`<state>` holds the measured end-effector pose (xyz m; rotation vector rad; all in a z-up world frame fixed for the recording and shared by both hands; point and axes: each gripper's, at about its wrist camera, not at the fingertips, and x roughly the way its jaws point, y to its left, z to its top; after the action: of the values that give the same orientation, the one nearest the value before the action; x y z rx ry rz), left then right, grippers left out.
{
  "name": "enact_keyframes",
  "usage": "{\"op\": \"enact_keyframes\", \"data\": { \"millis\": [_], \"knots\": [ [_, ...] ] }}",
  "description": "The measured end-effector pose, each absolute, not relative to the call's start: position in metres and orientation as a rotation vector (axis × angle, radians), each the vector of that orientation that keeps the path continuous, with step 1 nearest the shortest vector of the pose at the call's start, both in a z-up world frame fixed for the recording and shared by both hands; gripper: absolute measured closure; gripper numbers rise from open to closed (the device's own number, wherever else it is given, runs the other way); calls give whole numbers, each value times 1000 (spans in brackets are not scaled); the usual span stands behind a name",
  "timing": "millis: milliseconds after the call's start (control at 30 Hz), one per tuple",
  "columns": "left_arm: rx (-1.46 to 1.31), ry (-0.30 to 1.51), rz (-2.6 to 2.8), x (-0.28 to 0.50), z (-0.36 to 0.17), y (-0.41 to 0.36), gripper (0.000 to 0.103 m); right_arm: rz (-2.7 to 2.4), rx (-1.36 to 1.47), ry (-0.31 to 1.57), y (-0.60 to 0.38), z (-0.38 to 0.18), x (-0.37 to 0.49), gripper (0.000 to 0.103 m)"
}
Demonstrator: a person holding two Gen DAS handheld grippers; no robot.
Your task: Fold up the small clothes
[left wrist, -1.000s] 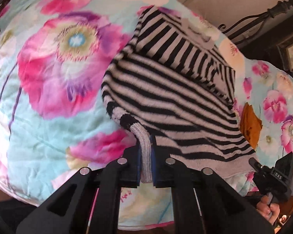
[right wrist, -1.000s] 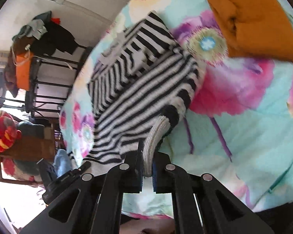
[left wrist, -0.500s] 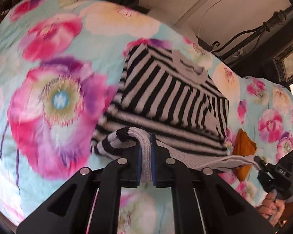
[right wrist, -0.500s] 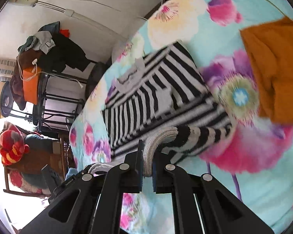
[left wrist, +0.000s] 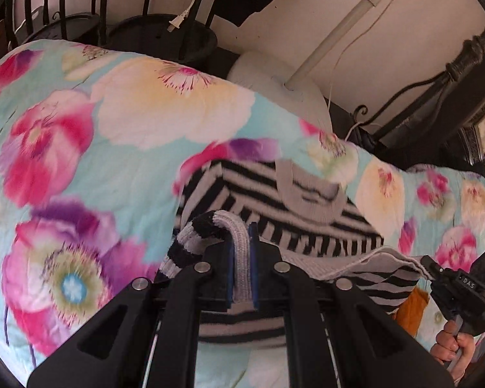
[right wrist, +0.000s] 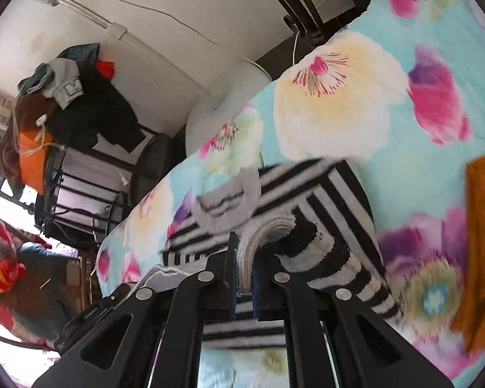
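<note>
Two grippers, left gripper (left wrist: 241, 268) and right gripper (right wrist: 244, 274), each clench a grey cuff of the striped sweater (left wrist: 307, 223). Its collar (left wrist: 310, 194) points toward the bed's (left wrist: 139, 168) headboard end, hem lifted.

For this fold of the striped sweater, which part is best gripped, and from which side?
The ribbed grey hem band, one bottom corner per gripper, approached from the near edge. The band is thick, so it likely bunches firmly between the pads. The left gripper and right gripper are each shut on it, with the striped sweater neck-away on the floral bedspread.
</note>
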<state>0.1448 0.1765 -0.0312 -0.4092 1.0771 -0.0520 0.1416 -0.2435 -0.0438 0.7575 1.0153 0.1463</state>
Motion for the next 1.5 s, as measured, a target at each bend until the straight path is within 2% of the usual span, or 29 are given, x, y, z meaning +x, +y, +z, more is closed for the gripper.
{"op": "enact_keyframes", "data": {
  "millis": [633,700,767,800,867,933,1000,1033,1133,1267,1433,1467,1500],
  "knots": [
    [-359,1082,-33,228,-89,167,95,82,726,1021,-245,-108,228,96],
    [-340,1102,-15,231,-99,168,89,79,689,1036,-244,-119,231,90],
    [-356,1121,-14,232,-107,171,87,30,653,1049,-248,-123,229,70],
    [-369,1121,-23,232,-105,172,86,16,655,1039,-251,-121,227,67],
    [-385,1106,-48,230,-91,171,81,32,696,988,-257,-104,224,67],
    [-396,1068,-74,227,-75,168,68,53,716,928,-258,-86,219,67],
    [-337,984,-10,218,-53,163,26,84,690,892,-249,-70,215,67],
    [-292,937,22,213,-44,160,22,108,656,892,-240,-65,214,67],
    [-238,906,-31,207,-33,148,20,144,562,913,-215,-62,212,69],
    [-220,996,-144,210,-55,126,21,183,486,979,-192,-80,211,74],
    [-23,1115,-32,216,-115,116,21,134,482,1071,-196,-121,213,74],
    [-9,1135,-6,218,-126,122,23,110,484,1091,-201,-131,212,74],
    [0,1152,7,219,-139,129,26,69,490,1122,-209,-143,213,79]
  ]
}}
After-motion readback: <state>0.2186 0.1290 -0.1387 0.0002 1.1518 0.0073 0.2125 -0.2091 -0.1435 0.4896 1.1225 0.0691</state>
